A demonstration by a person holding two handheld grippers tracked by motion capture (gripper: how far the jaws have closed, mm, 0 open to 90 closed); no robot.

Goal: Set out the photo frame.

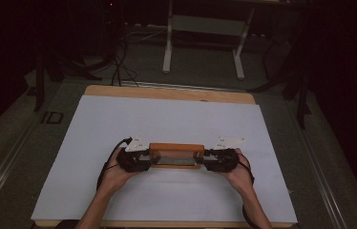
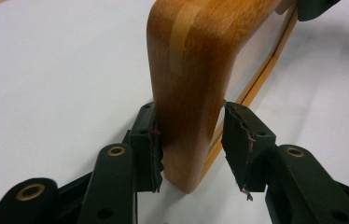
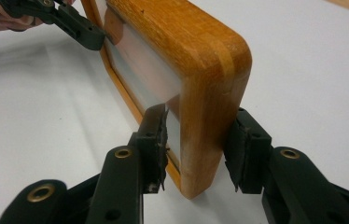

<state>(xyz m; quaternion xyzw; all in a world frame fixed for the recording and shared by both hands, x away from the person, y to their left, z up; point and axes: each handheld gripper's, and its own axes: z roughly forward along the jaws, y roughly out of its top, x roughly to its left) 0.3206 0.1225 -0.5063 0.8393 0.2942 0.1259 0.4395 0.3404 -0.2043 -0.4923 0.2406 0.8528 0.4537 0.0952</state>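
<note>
A wooden frame (image 1: 175,155) with a clear pane in the middle is standing up on its long edge on the white sheet (image 1: 167,119) that is covering the counter (image 1: 167,92), near the person's side and about in the middle from left to right. The left gripper (image 1: 147,159) is sitting at the frame's left end and the right gripper (image 1: 205,159) at its right end, one in each hand. In the left gripper view, the fingers (image 2: 147,144) are standing half wide around the rounded end of the frame (image 2: 196,93); one finger is touching the wood, and the other looks like it is a tiny bit away, though the picture is too close to be sure. In the right gripper view, the fingers (image 3: 249,149) are also half wide around the other end of the frame (image 3: 200,84), one on the pane side and one on the back, both right up against it, so it looks like they are holding it. I think the person is gripping both ends so the frame is staying upright, maybe getting ready to lift it or lay it down. The next move is calling for both hands to be squeezing evenly and going together at the same speed, so the frame is not twisting or tipping over onto its glass.
</note>
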